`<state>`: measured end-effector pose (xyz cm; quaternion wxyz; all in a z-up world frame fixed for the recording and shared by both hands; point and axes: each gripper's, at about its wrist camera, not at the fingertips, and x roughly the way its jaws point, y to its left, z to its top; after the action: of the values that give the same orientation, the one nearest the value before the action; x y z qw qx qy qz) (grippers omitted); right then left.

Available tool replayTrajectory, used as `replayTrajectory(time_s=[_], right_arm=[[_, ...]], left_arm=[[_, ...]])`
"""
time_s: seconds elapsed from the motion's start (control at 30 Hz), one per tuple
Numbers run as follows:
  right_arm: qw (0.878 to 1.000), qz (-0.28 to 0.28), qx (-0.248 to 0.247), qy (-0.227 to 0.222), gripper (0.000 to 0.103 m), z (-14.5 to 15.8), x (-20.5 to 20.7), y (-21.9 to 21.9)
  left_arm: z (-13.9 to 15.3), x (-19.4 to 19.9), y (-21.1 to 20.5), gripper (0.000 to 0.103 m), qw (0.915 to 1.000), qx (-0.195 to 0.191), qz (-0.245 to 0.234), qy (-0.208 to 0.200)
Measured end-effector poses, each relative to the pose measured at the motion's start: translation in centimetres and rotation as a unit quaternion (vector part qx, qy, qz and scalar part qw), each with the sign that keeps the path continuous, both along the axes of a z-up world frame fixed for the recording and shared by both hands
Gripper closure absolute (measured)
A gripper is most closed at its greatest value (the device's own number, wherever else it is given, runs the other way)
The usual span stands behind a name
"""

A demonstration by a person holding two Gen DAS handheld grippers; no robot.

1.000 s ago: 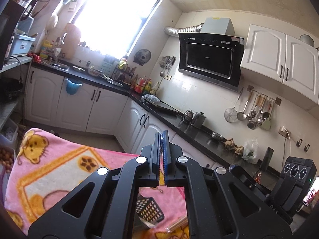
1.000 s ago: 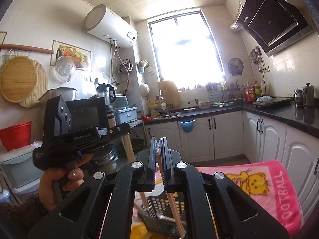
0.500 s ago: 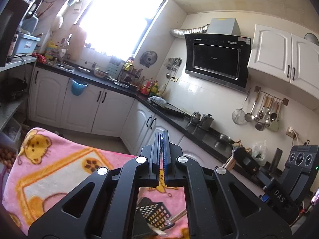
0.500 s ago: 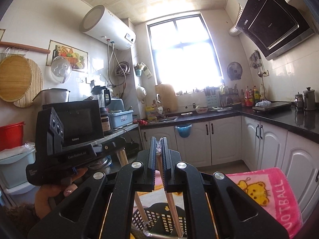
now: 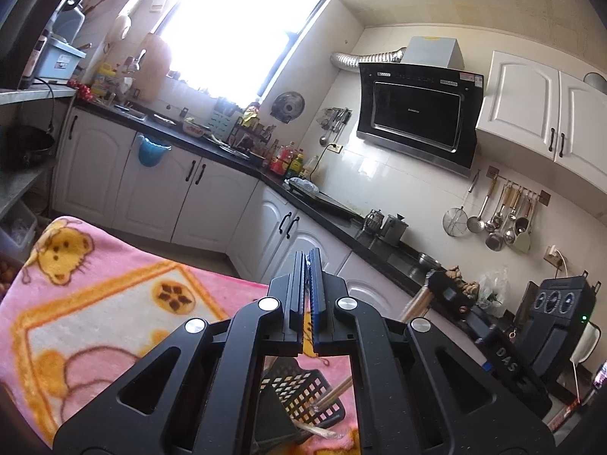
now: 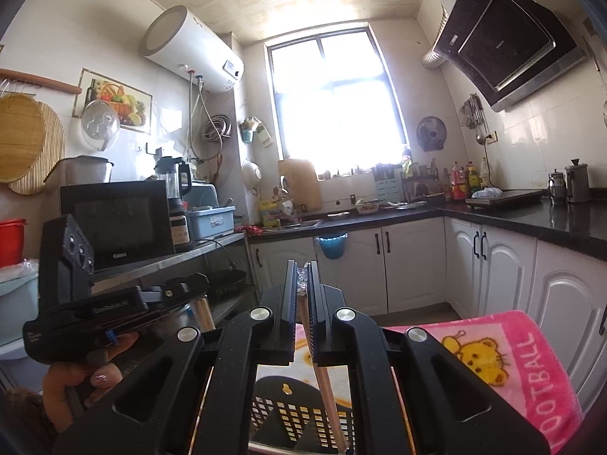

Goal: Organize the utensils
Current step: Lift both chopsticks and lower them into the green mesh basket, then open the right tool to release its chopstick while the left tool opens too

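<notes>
- Pink cartoon blanket point(image 5: 95, 303) – covers the tabletop; seen in both wrist views w/ yellow bear prints & "FOOTBALL" lettering on its edge.
- Black slotted utensil basket point(image 6: 288, 417) – sits on blanket, directly below both grippers; rim & lattice wall visible btw. the gripper arms.
- Left gripper point(image 5: 308, 265) – fingers pressed together w/ a thin bit of clear wrap caught at the tips; in right view a hand point(image 6: 72, 383) holds its body, wooden sticks hanging beneath.
- Right gripper point(image 6: 301, 273) – pinching a wrapped chopstick pair point(image 6: 328, 390); sticks run down from the fingers into basket.
- Chopstick ends point(image 5: 334, 394) – in left view, slanting into basket opening, tips inside in clear wrap.
</notes>
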<state>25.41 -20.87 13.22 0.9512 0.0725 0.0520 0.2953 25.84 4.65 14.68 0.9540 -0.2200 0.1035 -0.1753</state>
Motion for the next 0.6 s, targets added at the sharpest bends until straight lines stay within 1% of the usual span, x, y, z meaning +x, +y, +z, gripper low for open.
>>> replayTrajectory(time_s=[0.17,0.4,0.6], right_arm=[[1.0,-0.012,0.003,0.006,0.097,-1.4,0.2,-0.1],[1.0,-0.017,0.005,0.022,0.097,-3.1,0.1,-0.3],[0.999,-0.026,0.019,0.044,0.096,-4.4,-0.7,-1.2]], left_arm=[[-1.1,-0.3,-0.4,0.102,0.9999,-0.003,-0.009,-0.005],[-2.8,0.0,-0.2,0.102,0.9998,-0.017,-0.011,0.007],[-3.6,-0.2,-0.2,0.102,0.9997,-0.017,-0.011,0.015]])
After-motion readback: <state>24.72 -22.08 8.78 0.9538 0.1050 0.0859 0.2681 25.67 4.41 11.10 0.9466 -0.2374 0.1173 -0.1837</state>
